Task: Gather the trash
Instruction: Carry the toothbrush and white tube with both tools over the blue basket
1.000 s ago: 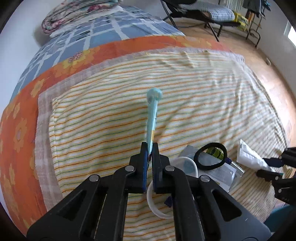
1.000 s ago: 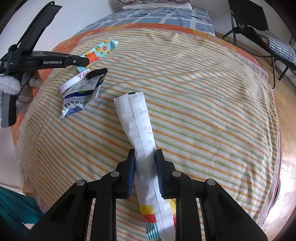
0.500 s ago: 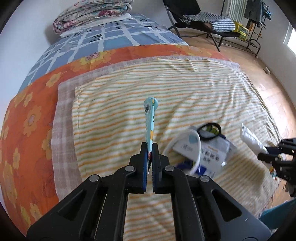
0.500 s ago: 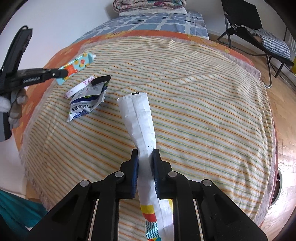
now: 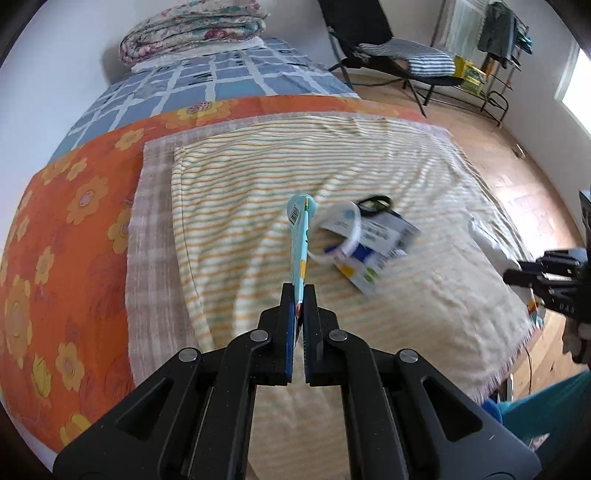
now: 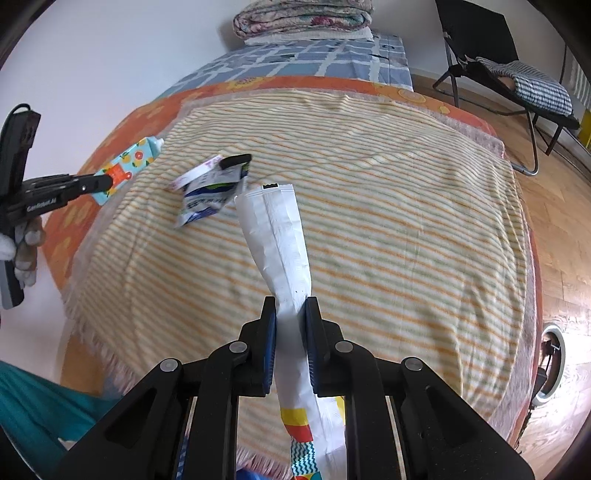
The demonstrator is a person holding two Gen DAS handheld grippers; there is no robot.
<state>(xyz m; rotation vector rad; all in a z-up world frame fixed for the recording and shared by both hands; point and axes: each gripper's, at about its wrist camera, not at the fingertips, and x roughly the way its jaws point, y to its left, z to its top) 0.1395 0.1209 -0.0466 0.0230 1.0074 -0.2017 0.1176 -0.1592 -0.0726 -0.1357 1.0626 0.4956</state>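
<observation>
My left gripper [image 5: 299, 291] is shut on a light-blue printed wrapper [image 5: 301, 236] that sticks up from its fingers, held above the striped blanket [image 5: 240, 192]. From the right wrist view the same left gripper [image 6: 107, 181] and wrapper [image 6: 129, 166] hover over the bed's left edge. My right gripper [image 6: 290, 306] is shut on a long white wrapper [image 6: 277, 236] with a coloured lower end, raised off the blanket. A small pile lies on the blanket between them: a blue-and-white packet [image 6: 207, 201], a white band [image 5: 351, 225] and a black ring [image 5: 375, 202]. The right gripper [image 5: 517, 271] shows at the right edge of the left wrist view.
A folded quilt [image 5: 192, 33] lies at the head of the bed on a blue checked cover. An orange flowered sheet [image 5: 55, 221] lies under the blanket. A folding chair [image 6: 509, 81] stands on the wooden floor beyond. A round white object [image 6: 552, 363] sits on the floor.
The left gripper rose and drew back with the blue wrapper, so the pile now lies farther ahead to its right. The right gripper tightened on the white wrapper and lifted it.
</observation>
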